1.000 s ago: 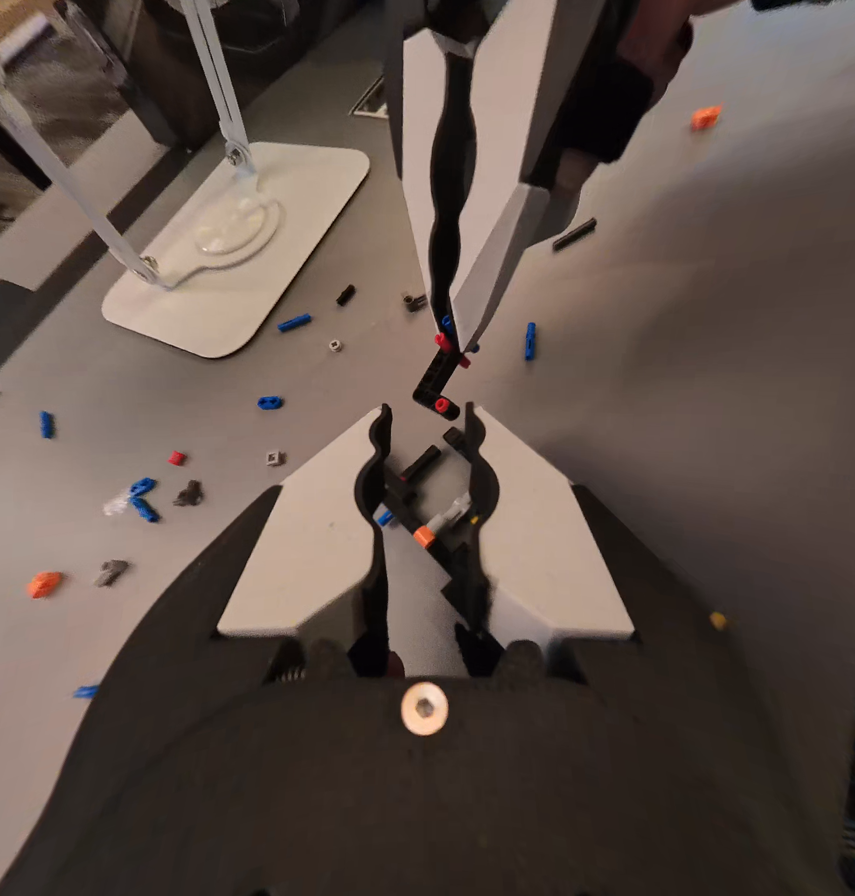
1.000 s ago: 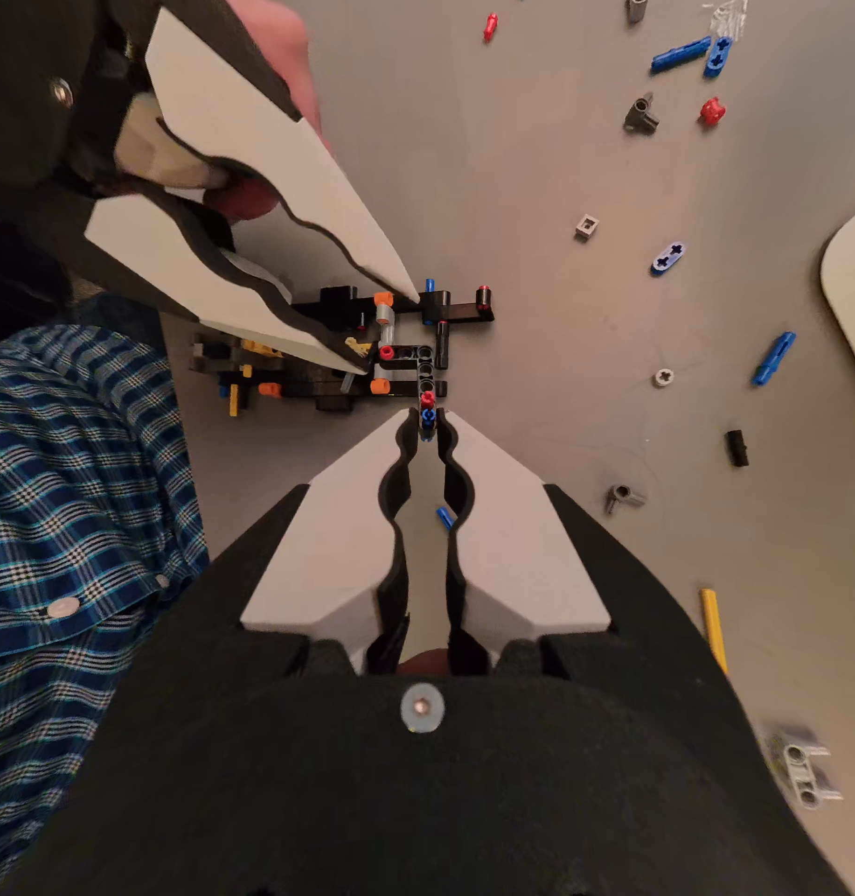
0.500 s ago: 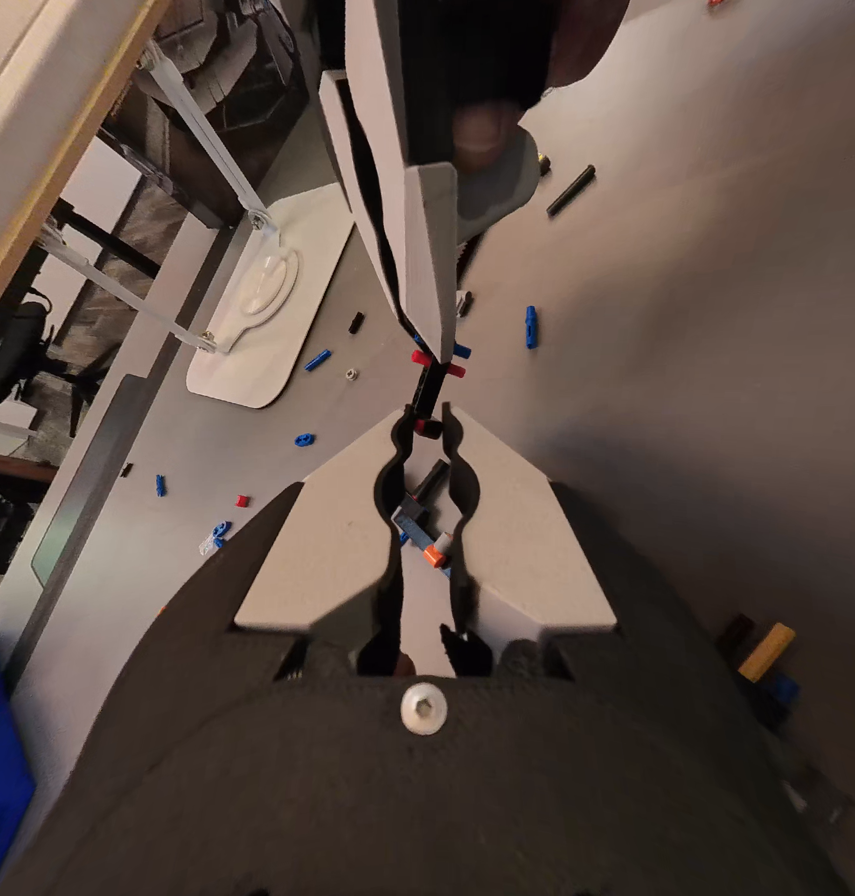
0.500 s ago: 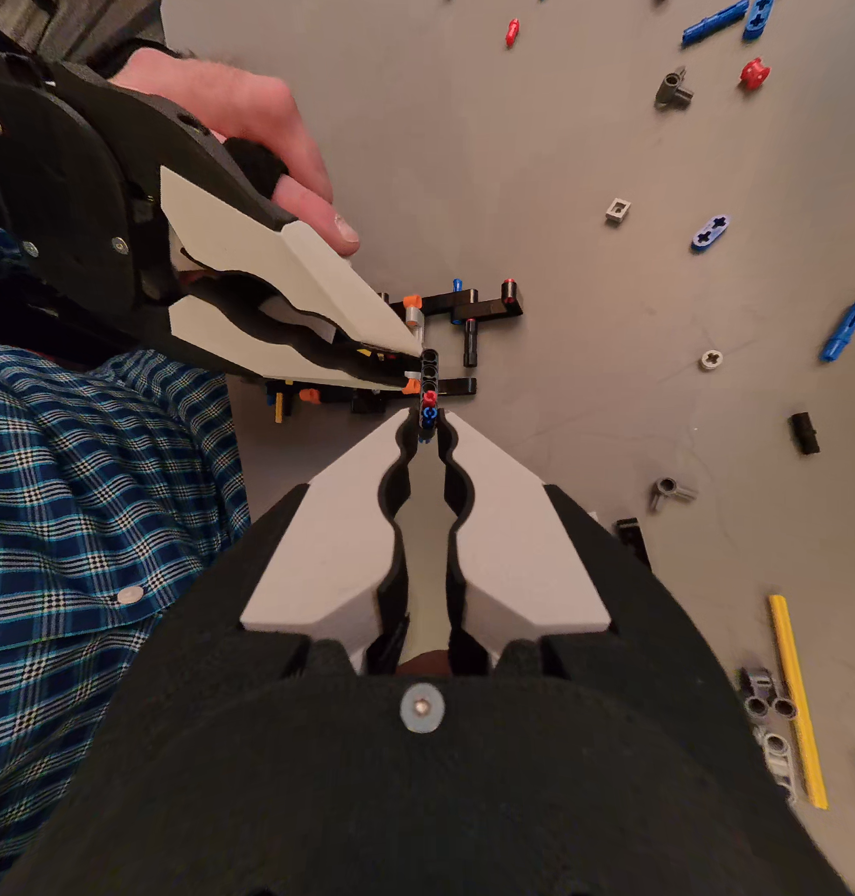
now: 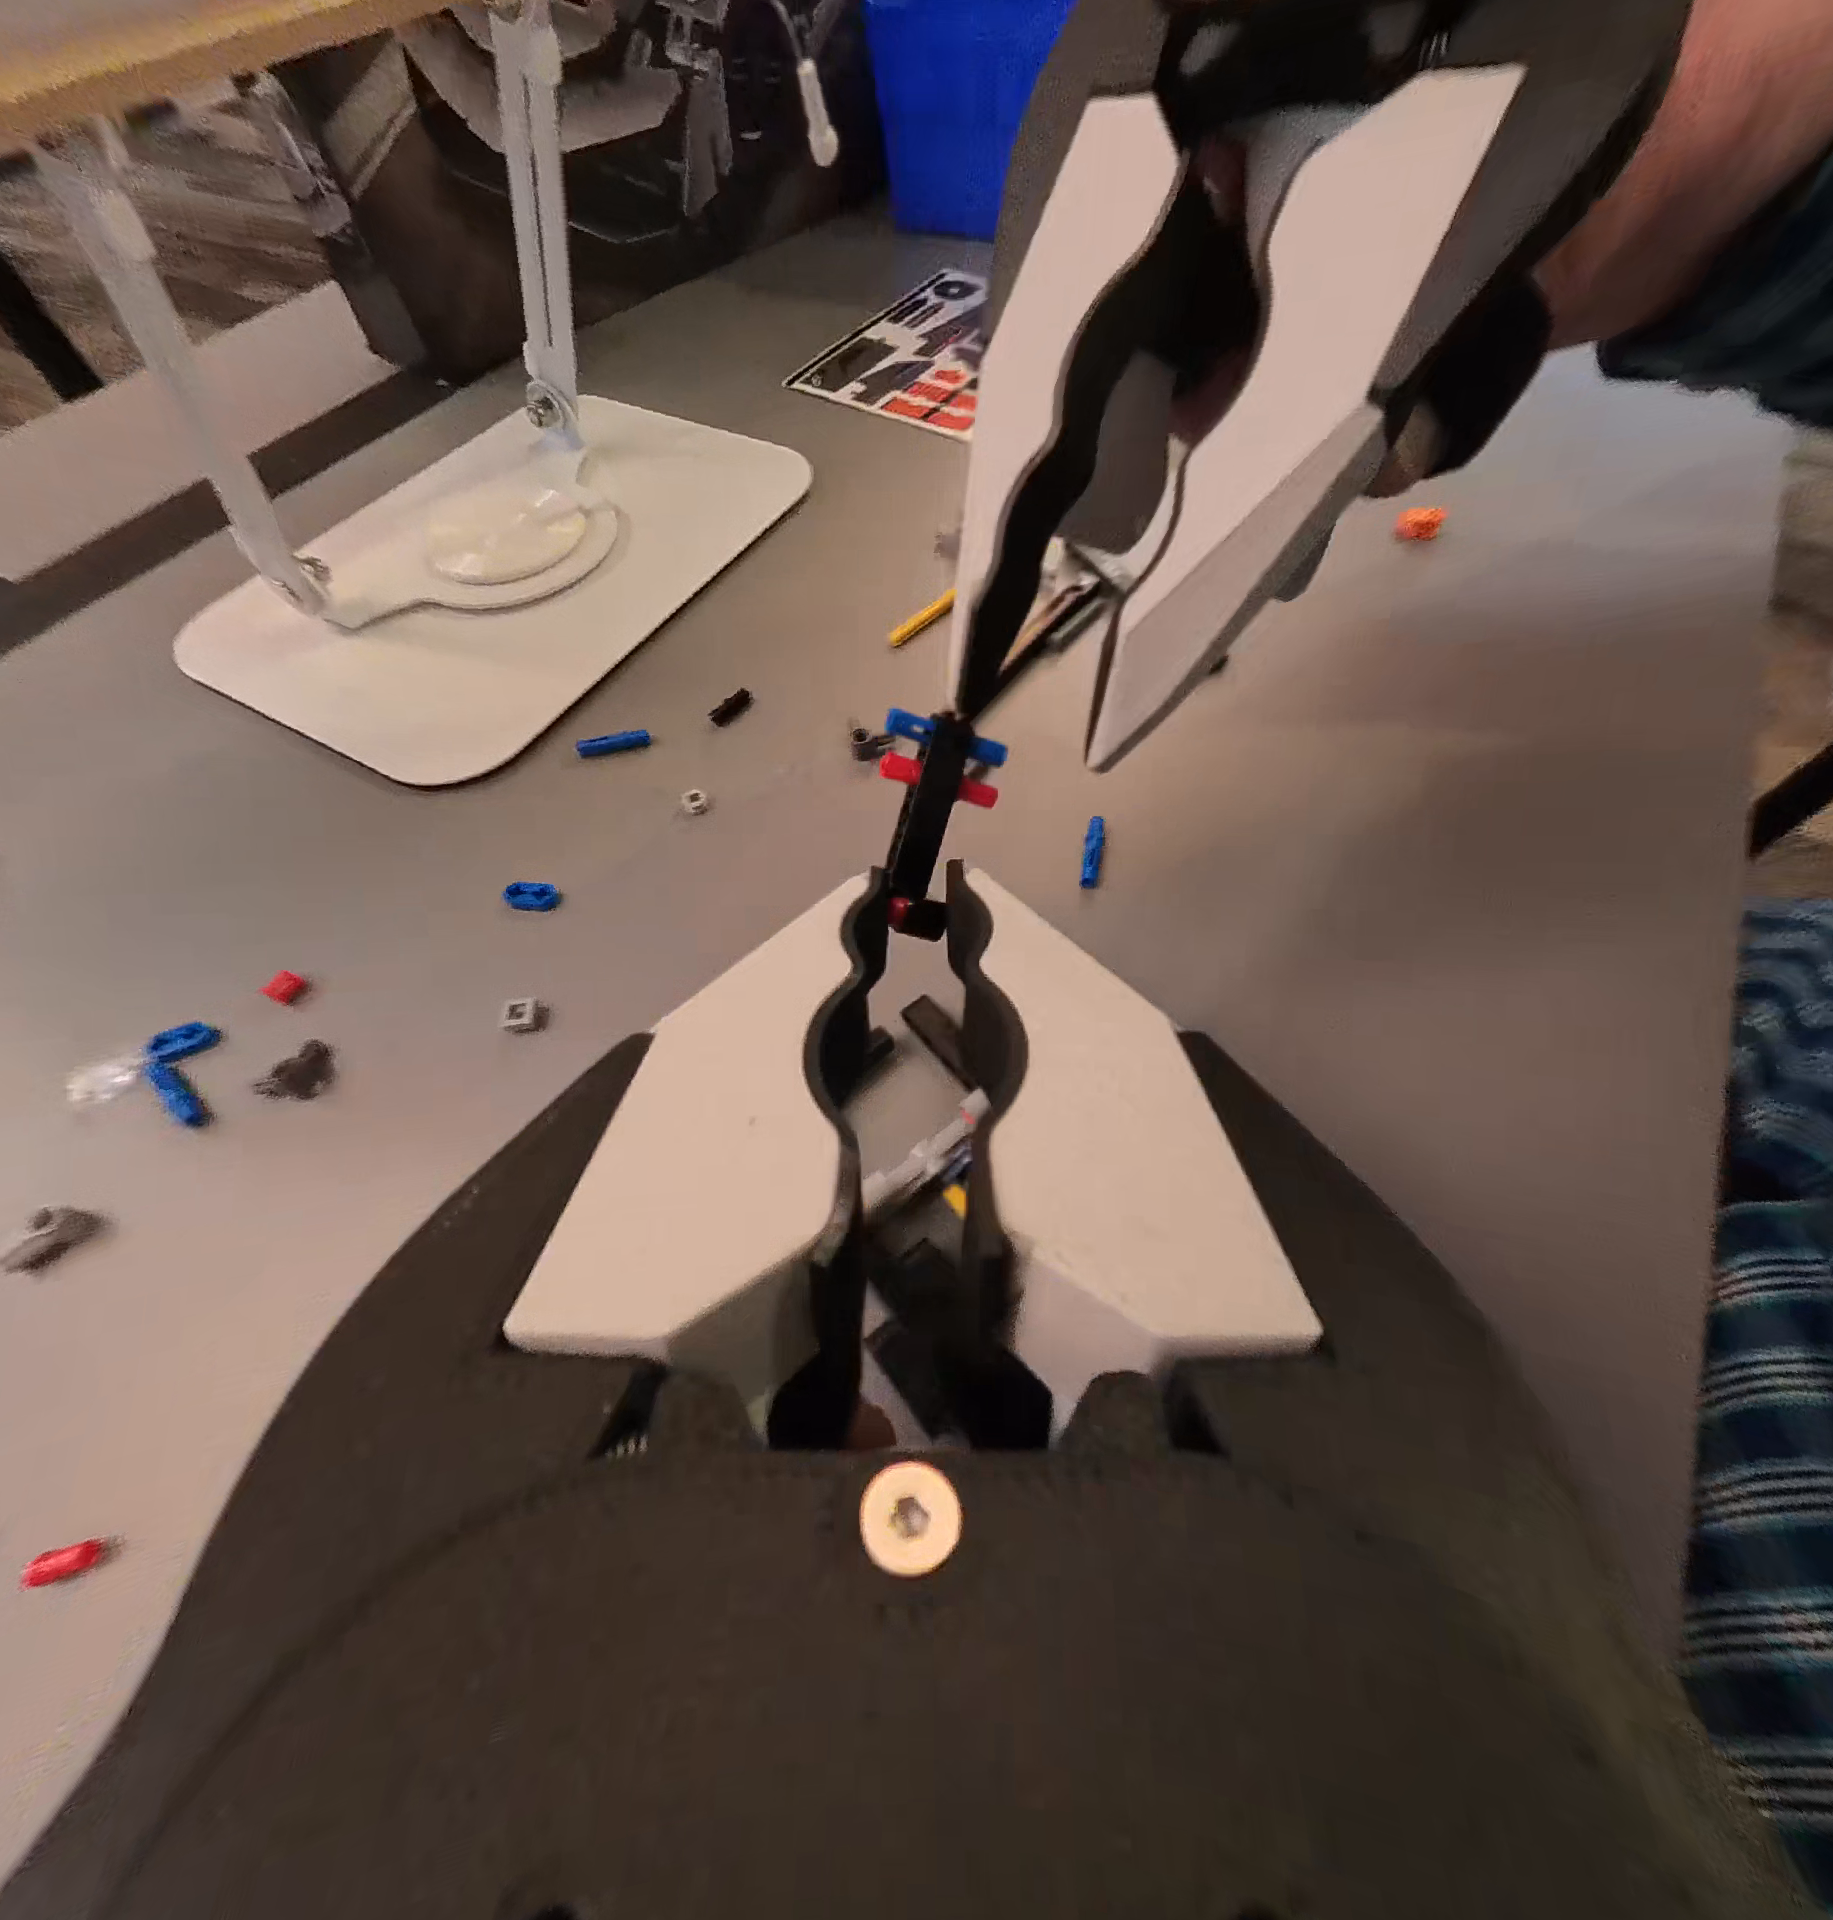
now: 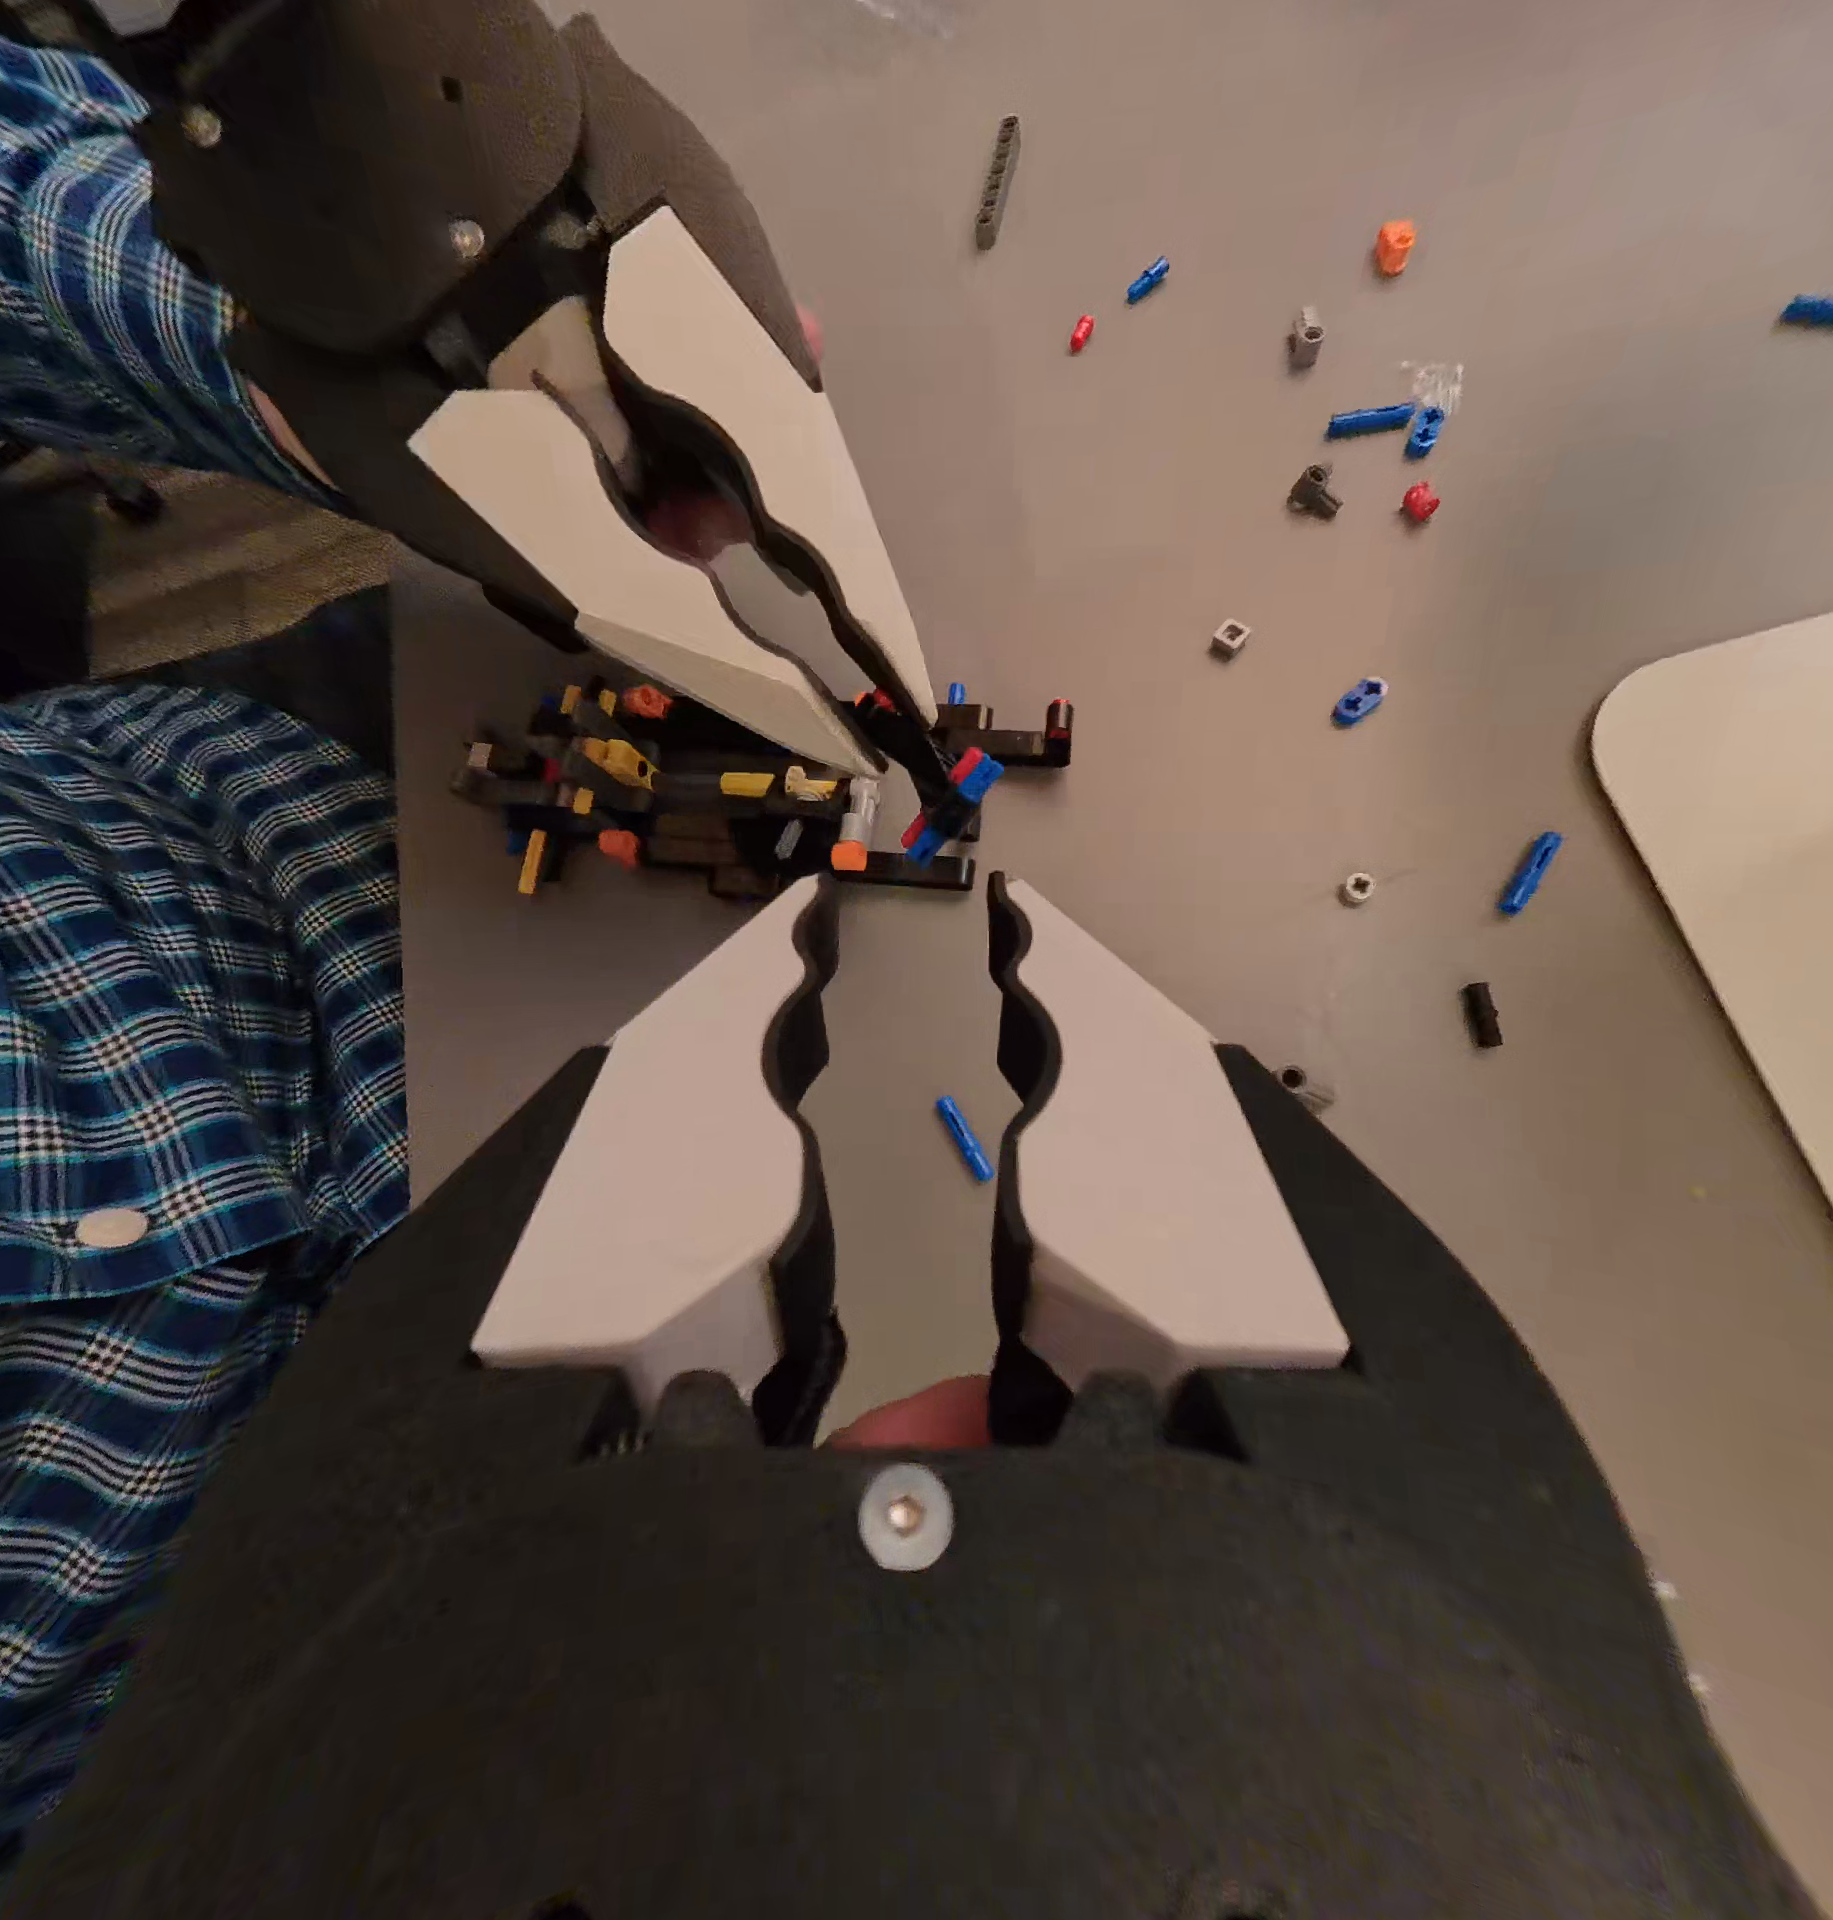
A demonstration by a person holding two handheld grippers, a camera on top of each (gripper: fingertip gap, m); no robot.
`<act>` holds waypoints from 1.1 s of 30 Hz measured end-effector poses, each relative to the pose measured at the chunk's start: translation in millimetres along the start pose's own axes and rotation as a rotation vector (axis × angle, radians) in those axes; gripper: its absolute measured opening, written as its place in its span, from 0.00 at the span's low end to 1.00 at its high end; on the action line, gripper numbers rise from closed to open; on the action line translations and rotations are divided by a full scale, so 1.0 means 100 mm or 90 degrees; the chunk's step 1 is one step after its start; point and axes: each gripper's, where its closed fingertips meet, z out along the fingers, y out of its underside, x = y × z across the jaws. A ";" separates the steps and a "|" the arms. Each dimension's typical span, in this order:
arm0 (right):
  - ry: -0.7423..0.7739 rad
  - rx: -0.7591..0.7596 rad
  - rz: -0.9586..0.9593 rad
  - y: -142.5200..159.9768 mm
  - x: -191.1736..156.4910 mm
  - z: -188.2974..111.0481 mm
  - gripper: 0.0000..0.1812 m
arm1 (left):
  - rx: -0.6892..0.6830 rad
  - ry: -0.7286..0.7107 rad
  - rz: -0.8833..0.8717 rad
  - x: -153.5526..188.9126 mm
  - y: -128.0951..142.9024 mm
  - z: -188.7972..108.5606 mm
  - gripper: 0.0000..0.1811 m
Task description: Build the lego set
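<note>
With the beam pinched at one end only, the rest stays free for mating:
left gripper (image 5: 910,902): tips clamped on the lower end of the black beam (image 5: 927,821), at the red pin there; beam is off the table, angled up and away.
beam load: blue pin (image 5: 907,723) and red pin (image 5: 899,767) cross its far end, sticking out both sides. Probably why it's held low, since pads on those pins would block insertion.
right gripper (image 6: 904,885): jaws apart, nothing between them; one fingertip sits right at the beam's top end in the left wrist view, contact unclear.
read: looks like a hand-over, left now carries the part. Judgement only.
chassis (image 6: 683,790): black build with yellow and orange bits, flat on the grey table (image 6: 1151,582), just under and beside the held beam, near the person's plaid sleeve.
loose parts: blue pins, grey connectors and an orange piece (image 6: 1394,247) scattered clear of the work zone.
risk: single-end grip, so the beam may pivot when pushed.
</note>
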 end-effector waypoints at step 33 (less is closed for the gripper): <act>0.083 -0.149 -0.107 0.88 0.19 0.07 0.06 | -0.320 -0.095 0.442 0.61 0.54 0.33 0.06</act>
